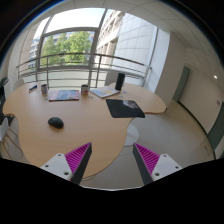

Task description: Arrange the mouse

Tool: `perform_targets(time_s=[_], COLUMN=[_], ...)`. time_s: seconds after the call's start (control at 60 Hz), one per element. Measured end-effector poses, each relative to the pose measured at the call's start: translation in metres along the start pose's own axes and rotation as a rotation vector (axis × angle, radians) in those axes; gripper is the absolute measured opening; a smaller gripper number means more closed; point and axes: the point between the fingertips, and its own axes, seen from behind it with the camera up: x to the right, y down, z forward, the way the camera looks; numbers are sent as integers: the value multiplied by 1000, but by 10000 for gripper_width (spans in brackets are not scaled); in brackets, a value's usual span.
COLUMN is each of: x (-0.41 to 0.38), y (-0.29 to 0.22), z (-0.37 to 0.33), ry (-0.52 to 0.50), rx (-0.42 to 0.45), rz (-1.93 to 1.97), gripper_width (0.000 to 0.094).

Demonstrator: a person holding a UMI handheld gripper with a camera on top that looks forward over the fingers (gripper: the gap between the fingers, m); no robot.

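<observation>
Gripper view, setting: a curved wooden bench [70,125] stands in a bright room before large windows [70,45] with a railing [90,62] running across them; a white wall [195,90] rises on the right.

Hand-held gripper: the hand-held gripper [112,160] is held high and back from the bench, its two fingers spread wide apart with nothing between them; the purple pads [78,157] face each other across the open gap.

Mouse: the mouse [56,122] is a small dark oval lying alone on the near left part of the bench, beyond the left finger and well apart from it.

Mouse mat: a dark mat [125,108] lies further right on the bench, beyond the fingers, apart from the mouse; nothing can be seen on it.

Other things on the bench: a flat greyish thing, perhaps a laptop or pad [64,95], lies toward the far side near the windows; a light sheet or device [104,92] and a small cup-like thing [86,89] sit nearby, too small to tell apart with certainty.

Progress, as judged: the task appears not yet begun. The mouse rests untouched on bare wood and the fingers are nowhere near it.

Remaining, as judged: approach the mouse, close on it, carry it over, probably to the dark mat, and set it down squarely.
</observation>
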Motion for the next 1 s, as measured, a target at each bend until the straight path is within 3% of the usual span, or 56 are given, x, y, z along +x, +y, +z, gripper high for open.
perform_targets(time_s=[0.267, 0.483, 0.7, 1.0], x=[-42, -159, -258, -319], y=[46, 71, 35, -16], z=[14, 54, 149, 242], ry=[8, -110, -207, -263], rx=[-88, -99, -31, 0], rz=[-12, -10, -60, -141], gripper_width=[847, 852, 849, 846])
